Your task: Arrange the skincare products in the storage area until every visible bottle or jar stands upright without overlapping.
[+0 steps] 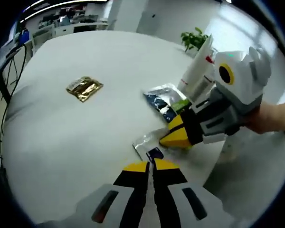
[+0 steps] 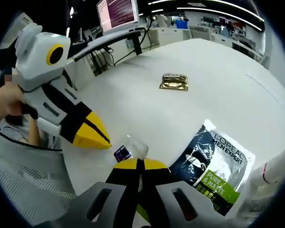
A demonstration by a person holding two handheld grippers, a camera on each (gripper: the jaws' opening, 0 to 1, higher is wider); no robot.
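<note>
Now both tongs pinch one small clear sachet

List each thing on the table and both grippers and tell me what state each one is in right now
Left gripper: shut on small sachet.
Right gripper: shut on small sachet.
Small sachet: clear, pinched by both grippers, low over the table.
Gold sachet: lying flat, apart from the rest.
L'Oreal pouch: lying flat, label up.
White tube: standing tilted behind the pouch.
</note>
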